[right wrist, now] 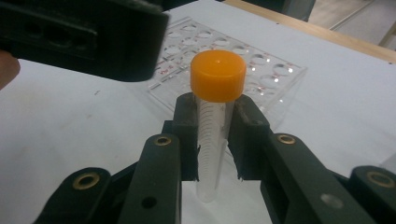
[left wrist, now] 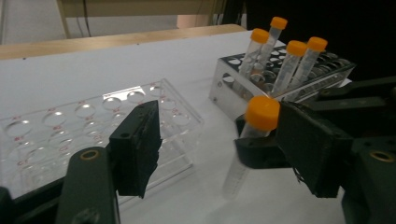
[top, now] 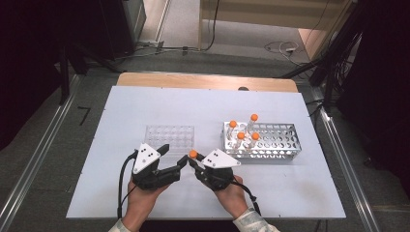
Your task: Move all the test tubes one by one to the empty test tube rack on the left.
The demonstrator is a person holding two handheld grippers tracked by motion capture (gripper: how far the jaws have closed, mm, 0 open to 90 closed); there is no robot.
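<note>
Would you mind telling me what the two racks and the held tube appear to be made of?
The clear rack looks like transparent acrylic: the table shows through it and its edges gleam. The metal rack seems to be polished steel or aluminium, given its silvery, reflective walls. The tube held by the right gripper looks like translucent plastic with printed graduations and a matte orange cap.

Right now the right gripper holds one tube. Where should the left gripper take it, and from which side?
Grip the clear body of the tube below the right gripper, from the clear rack's side. The tube stands upright, its lower half bare; the left gripper is open around it.
</note>
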